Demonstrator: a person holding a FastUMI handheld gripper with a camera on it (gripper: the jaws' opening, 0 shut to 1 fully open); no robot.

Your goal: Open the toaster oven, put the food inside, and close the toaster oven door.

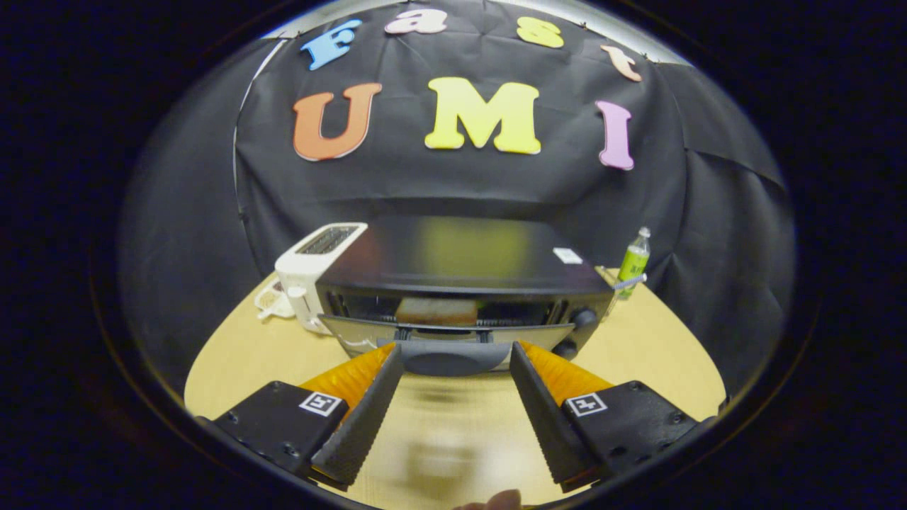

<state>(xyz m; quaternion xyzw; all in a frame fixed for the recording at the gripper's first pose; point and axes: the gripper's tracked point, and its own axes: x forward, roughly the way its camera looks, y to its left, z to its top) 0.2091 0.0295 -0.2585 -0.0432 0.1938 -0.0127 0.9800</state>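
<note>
A black toaster oven [460,258] stands on the wooden table [659,354], straight ahead of my fingers. Its glass door [453,333] hangs partly open, tilted toward me, with its grey handle [453,358] at the front. A slice of toast [436,312] lies on the rack inside, seen through the gap. My gripper [455,353] is open, its two fingertips flanking the ends of the handle. Whether they touch the handle I cannot tell. Nothing is held between the fingers.
A white slot toaster [312,273] stands against the oven's left side, its cord coiled on the table beside it. A green bottle [633,262] stands behind the oven's right corner. Black cloth walls close the booth behind. A fingertip of a person [499,501] shows below the fingers.
</note>
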